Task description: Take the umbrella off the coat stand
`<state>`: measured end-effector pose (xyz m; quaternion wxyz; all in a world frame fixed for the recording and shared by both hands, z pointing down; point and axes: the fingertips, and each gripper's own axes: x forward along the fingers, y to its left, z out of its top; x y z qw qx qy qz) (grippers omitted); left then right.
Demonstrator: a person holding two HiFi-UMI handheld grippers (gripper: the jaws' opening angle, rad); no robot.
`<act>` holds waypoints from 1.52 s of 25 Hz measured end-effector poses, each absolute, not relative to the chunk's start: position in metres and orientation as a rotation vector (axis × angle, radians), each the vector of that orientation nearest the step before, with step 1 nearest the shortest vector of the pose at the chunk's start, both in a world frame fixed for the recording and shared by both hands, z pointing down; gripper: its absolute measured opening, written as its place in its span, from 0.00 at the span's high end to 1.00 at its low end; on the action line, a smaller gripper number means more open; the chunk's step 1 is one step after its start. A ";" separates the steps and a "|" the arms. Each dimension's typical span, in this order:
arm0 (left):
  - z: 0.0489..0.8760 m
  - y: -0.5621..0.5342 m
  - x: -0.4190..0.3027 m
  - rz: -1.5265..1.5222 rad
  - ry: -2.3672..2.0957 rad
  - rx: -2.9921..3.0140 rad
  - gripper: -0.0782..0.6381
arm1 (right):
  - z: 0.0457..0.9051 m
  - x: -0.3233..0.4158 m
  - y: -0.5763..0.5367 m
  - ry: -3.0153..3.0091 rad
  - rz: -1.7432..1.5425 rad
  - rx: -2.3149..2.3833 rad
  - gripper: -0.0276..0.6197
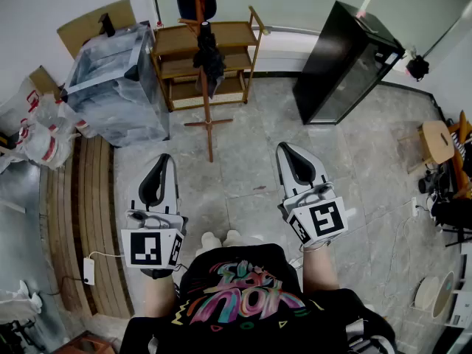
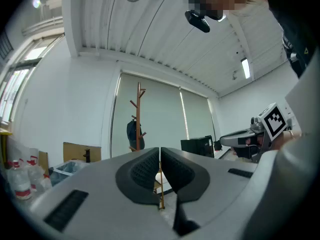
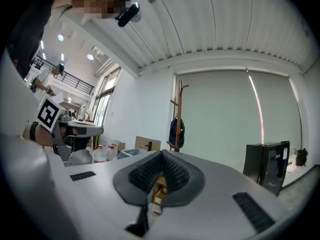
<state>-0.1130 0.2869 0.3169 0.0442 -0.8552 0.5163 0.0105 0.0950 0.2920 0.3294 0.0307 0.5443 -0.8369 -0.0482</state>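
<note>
At top edge, coat stand cut off, umbrella hanging; left claw, right claw closed, empty.

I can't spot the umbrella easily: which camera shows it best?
The head view: the dark folded umbrella hangs plainly on the coat stand. Both gripper views show only a small dark shape on the distant stand, maybe not the umbrella.

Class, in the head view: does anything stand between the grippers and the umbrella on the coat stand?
Nothing visible does. Only bare floor lies between the left gripper, the right gripper and the umbrella on the coat stand. The wooden shelf stands behind the stand; the black cabinet is off to the right.
</note>
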 end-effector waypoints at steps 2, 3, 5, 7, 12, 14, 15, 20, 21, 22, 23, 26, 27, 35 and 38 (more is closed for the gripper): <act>0.317 0.292 -0.109 0.032 1.580 -2.614 0.85 | 0.329 0.099 0.297 -2.582 -0.140 1.685 0.94; 0.317 0.294 -0.107 0.031 1.581 -2.614 0.85 | 0.329 0.101 0.299 -2.583 -0.137 1.689 0.94; 0.316 0.299 -0.103 0.028 1.586 -2.610 0.85 | 0.330 0.106 0.304 -2.586 -0.131 1.693 0.93; 0.316 0.304 -0.098 0.027 1.592 -2.603 0.85 | 0.331 0.110 0.308 -2.596 -0.124 1.688 0.93; 0.316 0.312 -0.084 0.019 1.597 -2.587 0.85 | 0.334 0.123 0.316 -2.624 -0.115 1.677 0.93; 0.317 0.314 -0.078 0.016 1.600 -2.584 0.85 | 0.336 0.129 0.318 -2.631 -0.113 1.678 0.93; 0.317 0.314 -0.076 0.017 1.603 -2.582 0.85 | 0.337 0.132 0.318 -2.632 -0.112 1.677 0.93; 0.316 0.310 -0.069 0.025 1.621 -2.575 0.85 | 0.340 0.141 0.313 -2.637 -0.100 1.668 0.93; 0.316 0.307 -0.068 0.026 1.623 -2.573 0.85 | 0.340 0.142 0.311 -2.639 -0.101 1.666 0.93; 0.316 0.303 -0.067 0.026 1.624 -2.571 0.85 | 0.340 0.143 0.308 -2.641 -0.103 1.665 0.93; 0.316 0.299 -0.066 0.026 1.625 -2.570 0.85 | 0.339 0.144 0.304 -2.643 -0.104 1.665 0.93; 0.319 0.282 -0.063 0.022 1.622 -2.573 0.85 | 0.341 0.145 0.289 -2.646 -0.104 1.661 0.93; 0.320 0.276 -0.062 0.022 1.620 -2.575 0.85 | 0.342 0.145 0.283 -2.647 -0.105 1.658 0.93; 0.332 0.192 -0.067 0.030 1.583 -2.598 0.85 | 0.354 0.135 0.203 -2.630 -0.101 1.667 0.93; 0.331 0.142 -0.075 0.036 1.574 -2.606 0.85 | 0.354 0.126 0.157 -2.619 -0.096 1.669 0.93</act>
